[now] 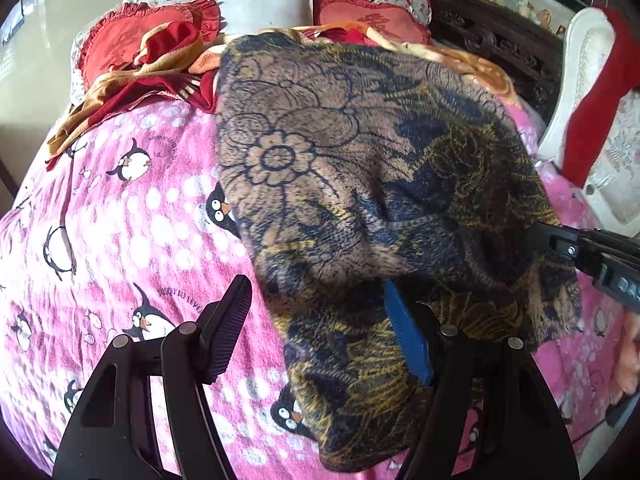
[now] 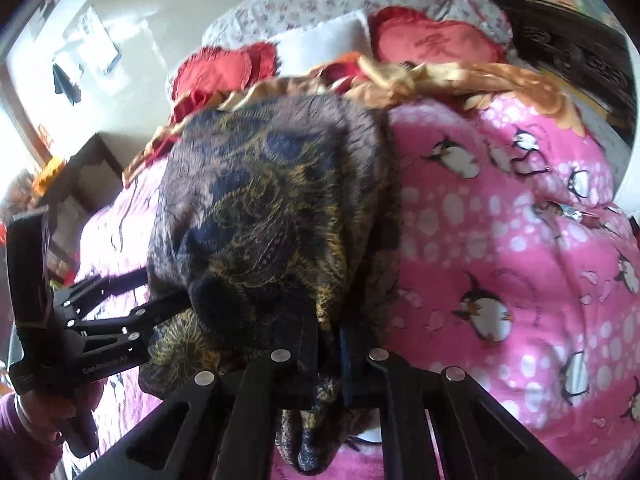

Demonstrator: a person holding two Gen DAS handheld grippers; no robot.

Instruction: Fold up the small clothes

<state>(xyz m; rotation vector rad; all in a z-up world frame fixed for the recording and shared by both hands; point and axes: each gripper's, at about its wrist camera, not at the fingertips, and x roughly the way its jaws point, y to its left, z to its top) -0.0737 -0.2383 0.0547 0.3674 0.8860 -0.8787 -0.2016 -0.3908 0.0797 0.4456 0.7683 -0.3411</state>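
A small dark blue and tan garment with a flower print (image 1: pixel 360 184) lies partly lifted over the pink penguin bedspread (image 1: pixel 120 240). My left gripper (image 1: pixel 320 320) is open; its left finger is bare over the bedspread and its blue-padded right finger is under the garment's edge. My right gripper (image 2: pixel 328 344) is shut on the garment (image 2: pixel 272 216), which bunches over its fingers and hangs below them. The right gripper also shows at the right edge of the left wrist view (image 1: pixel 580 252), and the left one shows at the left of the right wrist view (image 2: pixel 108 332).
Red heart pillows (image 1: pixel 120 40), a white pillow (image 1: pixel 264 8) and a red and gold blanket (image 1: pixel 132 80) lie at the head of the bed. A dark carved headboard (image 1: pixel 500 40) and a white chair with a red cloth (image 1: pixel 592 100) stand at the right.
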